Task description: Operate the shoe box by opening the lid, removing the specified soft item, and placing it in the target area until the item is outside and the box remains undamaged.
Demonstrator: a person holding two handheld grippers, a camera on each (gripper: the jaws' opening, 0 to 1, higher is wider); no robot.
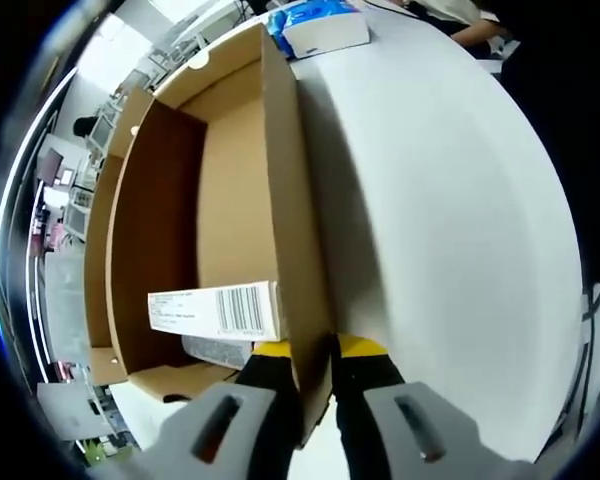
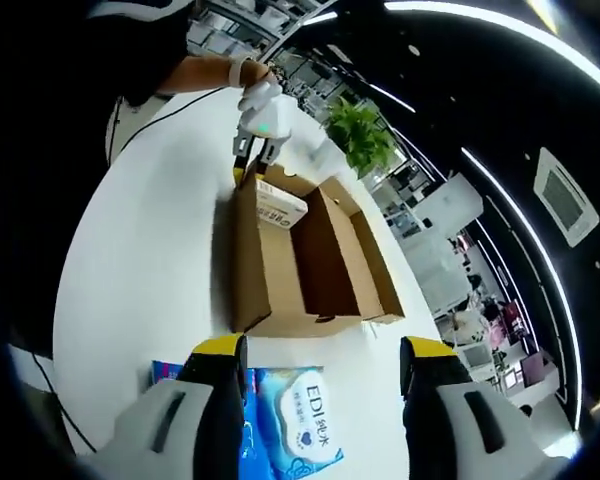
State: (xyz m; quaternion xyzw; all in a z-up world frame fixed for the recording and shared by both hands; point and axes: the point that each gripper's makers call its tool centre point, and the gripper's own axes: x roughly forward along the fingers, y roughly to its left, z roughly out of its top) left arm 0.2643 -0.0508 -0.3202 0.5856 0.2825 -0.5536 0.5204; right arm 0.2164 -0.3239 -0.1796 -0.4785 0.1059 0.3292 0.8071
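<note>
The brown cardboard shoe box (image 1: 230,190) lies open on the white table (image 1: 450,200), its lid (image 2: 375,265) folded flat beside it. My left gripper (image 1: 315,365) is shut on the box's near side wall, one yellow-tipped finger inside and one outside. In the right gripper view the same gripper (image 2: 250,160) shows at the far end of the box (image 2: 265,270), held by a gloved hand. A soft blue-and-white pack (image 2: 290,420) lies on the table outside the box, between the wide-apart fingers of my open right gripper (image 2: 325,365). The same pack (image 1: 320,25) also shows beyond the box's far end.
A small white carton with a barcode (image 1: 215,310) rests inside the box against its end wall. A person's arm and dark clothing are at the table's far side (image 2: 190,70). A green plant (image 2: 360,135) stands beyond the table. White table surface stretches beside the box.
</note>
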